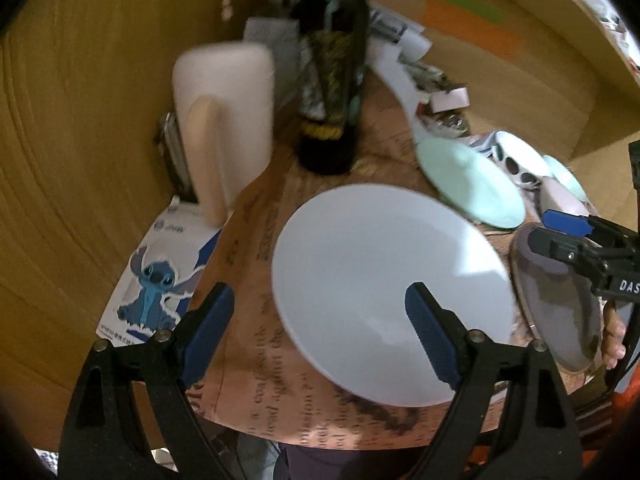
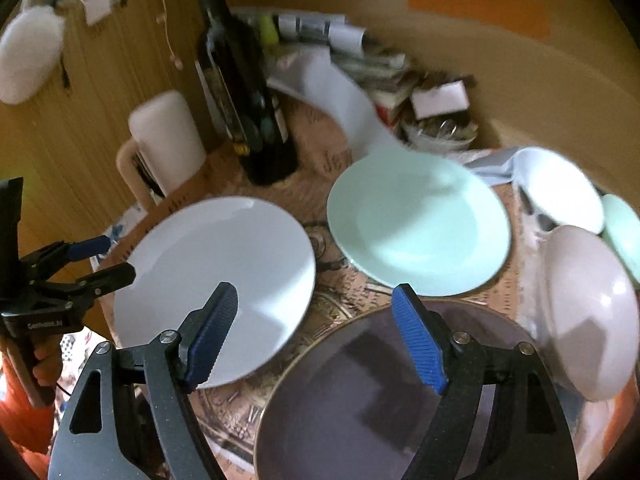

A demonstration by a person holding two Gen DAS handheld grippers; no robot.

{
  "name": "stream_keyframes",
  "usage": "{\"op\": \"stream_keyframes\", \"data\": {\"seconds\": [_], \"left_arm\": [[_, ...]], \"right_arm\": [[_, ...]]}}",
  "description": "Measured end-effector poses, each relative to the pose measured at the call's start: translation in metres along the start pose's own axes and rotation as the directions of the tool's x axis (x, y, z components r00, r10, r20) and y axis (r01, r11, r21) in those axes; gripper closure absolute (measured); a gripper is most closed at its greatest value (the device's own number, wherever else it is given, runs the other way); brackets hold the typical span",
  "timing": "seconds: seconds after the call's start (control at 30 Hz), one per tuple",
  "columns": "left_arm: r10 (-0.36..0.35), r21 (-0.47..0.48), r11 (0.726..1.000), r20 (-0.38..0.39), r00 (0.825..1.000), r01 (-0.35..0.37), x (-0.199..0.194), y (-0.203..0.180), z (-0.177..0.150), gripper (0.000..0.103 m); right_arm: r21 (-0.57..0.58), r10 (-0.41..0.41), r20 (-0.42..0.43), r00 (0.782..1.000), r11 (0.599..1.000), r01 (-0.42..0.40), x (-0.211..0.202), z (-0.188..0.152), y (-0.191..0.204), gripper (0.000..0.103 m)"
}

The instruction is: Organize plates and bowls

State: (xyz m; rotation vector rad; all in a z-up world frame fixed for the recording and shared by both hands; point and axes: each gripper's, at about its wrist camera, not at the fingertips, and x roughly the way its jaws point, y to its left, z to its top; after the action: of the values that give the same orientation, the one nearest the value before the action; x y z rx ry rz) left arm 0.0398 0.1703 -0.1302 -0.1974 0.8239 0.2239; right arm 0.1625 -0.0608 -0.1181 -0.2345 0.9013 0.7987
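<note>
A large white plate (image 1: 392, 292) (image 2: 216, 280) lies flat on the printed tablecloth. My left gripper (image 1: 320, 332) (image 2: 116, 258) hovers open over the plate's near-left rim, one finger above the plate and one above the cloth. To the right lies a grey plate (image 2: 360, 400) (image 1: 560, 300). My right gripper (image 2: 316, 340) (image 1: 544, 230) is open above its far rim and presses on nothing. A mint plate (image 2: 416, 224) (image 1: 468, 184) lies behind them. At the right are a pale upturned bowl (image 2: 592, 312), a white bowl (image 2: 560, 188) and a mint bowl (image 2: 624, 232).
A dark bottle (image 1: 332, 80) (image 2: 248, 100) and a white mug (image 1: 224, 120) (image 2: 168, 140) stand at the back left by the wooden wall. A box with a blue cartoon figure (image 1: 160, 280) lies on the left. Papers and clutter (image 2: 380, 68) fill the back.
</note>
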Motion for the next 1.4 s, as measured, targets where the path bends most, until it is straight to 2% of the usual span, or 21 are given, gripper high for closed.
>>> {"op": "stream_keyframes", "data": {"seconds": [0.13, 0.2, 0.27, 0.33, 0.4, 0.43, 0.53, 0.87, 1.0, 1.23, 1.4], "left_arm": [[-0.002, 0.003, 1.0, -0.023, 1.0, 0.002, 0.009, 0.01, -0.006, 0.016], [-0.005, 0.003, 1.0, -0.03, 1.0, 0.005, 0.012, 0.014, -0.008, 0.02], [-0.016, 0.001, 1.0, -0.044, 0.999, 0.016, 0.015, 0.017, -0.01, 0.031], [-0.029, -0.006, 1.0, -0.06, 0.998, 0.029, 0.017, 0.019, -0.012, 0.038], [-0.045, -0.013, 0.999, -0.072, 0.996, 0.044, 0.02, 0.021, -0.014, 0.043], [-0.047, -0.013, 0.999, -0.075, 0.996, 0.046, 0.02, 0.022, -0.015, 0.046], [-0.055, -0.012, 0.998, -0.071, 0.996, 0.054, 0.019, 0.022, -0.017, 0.046], [-0.167, -0.038, 0.986, -0.104, 0.98, 0.164, 0.021, 0.018, -0.017, 0.071], [-0.169, -0.047, 0.985, -0.11, 0.979, 0.165, 0.02, 0.017, -0.017, 0.071], [-0.131, -0.061, 0.99, -0.121, 0.984, 0.124, 0.02, 0.014, -0.013, 0.071], [-0.138, -0.059, 0.989, -0.106, 0.985, 0.133, 0.014, 0.009, -0.008, 0.071]], "right_arm": [[-0.012, 0.014, -0.08, 0.997, 1.0, -0.015, 0.021, 0.003, 0.004, 0.042], [-0.009, 0.027, -0.123, 0.992, 1.0, -0.028, 0.031, 0.003, 0.005, 0.048], [-0.007, 0.031, -0.148, 0.988, 0.999, -0.032, 0.038, 0.003, 0.005, 0.057], [-0.003, 0.036, -0.171, 0.985, 0.999, -0.037, 0.045, 0.003, 0.005, 0.06], [0.012, 0.046, -0.124, 0.991, 0.999, -0.045, 0.05, 0.003, 0.006, 0.066], [0.012, 0.052, -0.138, 0.989, 0.999, -0.051, 0.053, 0.003, 0.006, 0.069], [0.009, 0.054, -0.16, 0.986, 0.999, -0.053, 0.06, 0.005, 0.008, 0.072], [0.009, 0.063, -0.178, 0.982, 0.998, -0.062, 0.063, 0.009, 0.009, 0.075], [0.007, 0.054, -0.172, 0.984, 0.999, -0.054, 0.064, 0.011, 0.011, 0.076], [0.02, 0.044, -0.159, 0.986, 0.999, -0.041, 0.054, 0.009, 0.012, 0.079], [0.049, 0.049, -0.13, 0.99, 0.998, -0.042, 0.043, 0.01, 0.006, 0.079]]}}
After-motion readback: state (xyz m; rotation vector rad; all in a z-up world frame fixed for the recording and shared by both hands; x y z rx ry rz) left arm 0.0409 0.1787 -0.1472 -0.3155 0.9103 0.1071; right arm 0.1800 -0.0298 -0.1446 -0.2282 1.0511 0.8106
